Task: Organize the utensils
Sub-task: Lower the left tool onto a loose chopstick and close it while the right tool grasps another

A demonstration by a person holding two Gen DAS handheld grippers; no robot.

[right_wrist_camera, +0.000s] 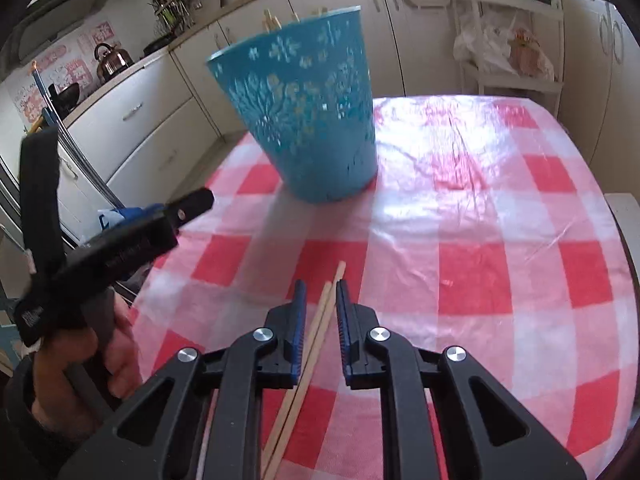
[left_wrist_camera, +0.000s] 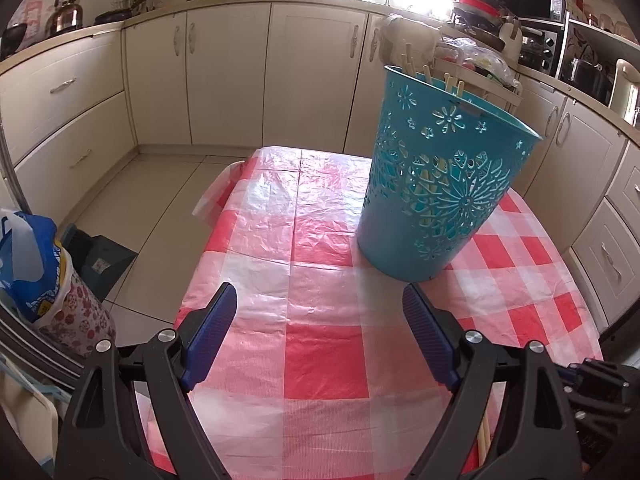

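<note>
Teal basket (left_wrist_camera: 440, 184) upright on checked tablecloth (left_wrist_camera: 320, 344), few chopsticks (left_wrist_camera: 416, 66) poking out top. Left gripper (left_wrist_camera: 320, 324) spread wide, holding nothing. Right gripper (right_wrist_camera: 321, 300) jaws narrowed around chopstick pair (right_wrist_camera: 320, 320); can't tell if actually pinching.

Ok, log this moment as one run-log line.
left gripper: open, empty, above table | right gripper: jaws straddle chopsticks, contact unclear | blue basket: upright on checkered tablecloth, chopsticks inside
</note>
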